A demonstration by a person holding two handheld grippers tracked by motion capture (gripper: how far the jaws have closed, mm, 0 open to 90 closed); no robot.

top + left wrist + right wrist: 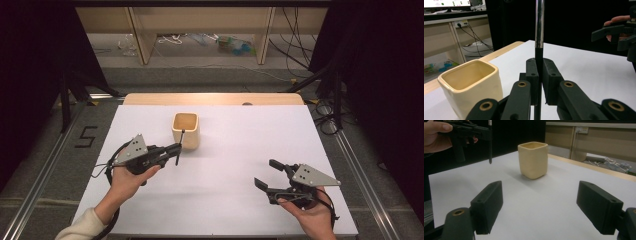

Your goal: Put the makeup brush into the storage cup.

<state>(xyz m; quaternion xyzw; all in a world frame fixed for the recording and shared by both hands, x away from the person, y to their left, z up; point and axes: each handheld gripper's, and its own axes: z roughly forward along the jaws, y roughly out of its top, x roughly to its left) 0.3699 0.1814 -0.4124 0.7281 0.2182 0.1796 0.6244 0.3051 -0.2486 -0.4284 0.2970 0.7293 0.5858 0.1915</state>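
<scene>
A cream square cup [185, 130] stands upright on the white table [225, 200], toward the back left of centre. My left gripper [176, 149] hovers just left of the cup, shut on a thin black pen [179, 147] that stands upright between its jaws. In the left gripper view the pen [539, 37] rises straight up from the closed pads, with the cup [471, 85] low on the left. My right gripper [266, 174] sits open near the front right, nothing between its jaws. From the right gripper view the cup [533, 160] stands ahead and the pen [490, 142] hangs at upper left.
A wooden strip [212, 99] borders the table's far edge. Beyond it are wooden shelf legs [142, 35] and cables on the floor. Dark curtains and stands flank both sides.
</scene>
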